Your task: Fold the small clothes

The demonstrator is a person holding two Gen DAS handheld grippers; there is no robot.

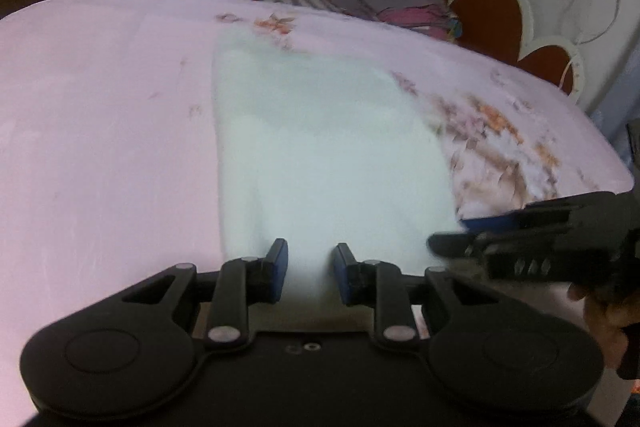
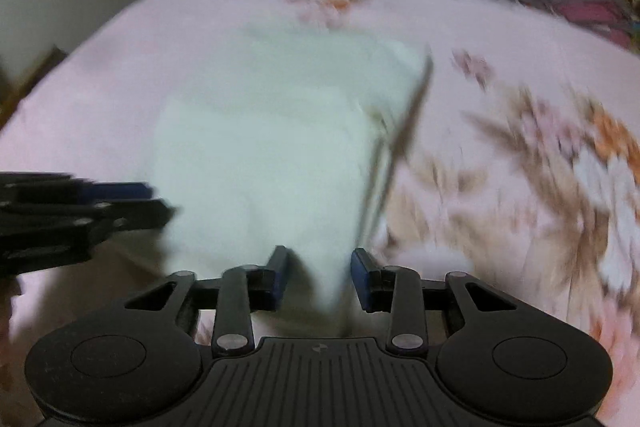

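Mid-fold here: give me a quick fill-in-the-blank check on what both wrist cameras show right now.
1. The garment being folded is ____ in colour.
2. It lies on a pink ____-patterned bedsheet.
3. Cloth runs between the fingers of the left gripper and of the ____ gripper.
4. Beyond the bed, at the headboard end, sits a pile of folded ____.

Missing words: white; floral; right; clothes

Black grippers (image 1: 308, 269) — blue pads (image 1: 280, 267)
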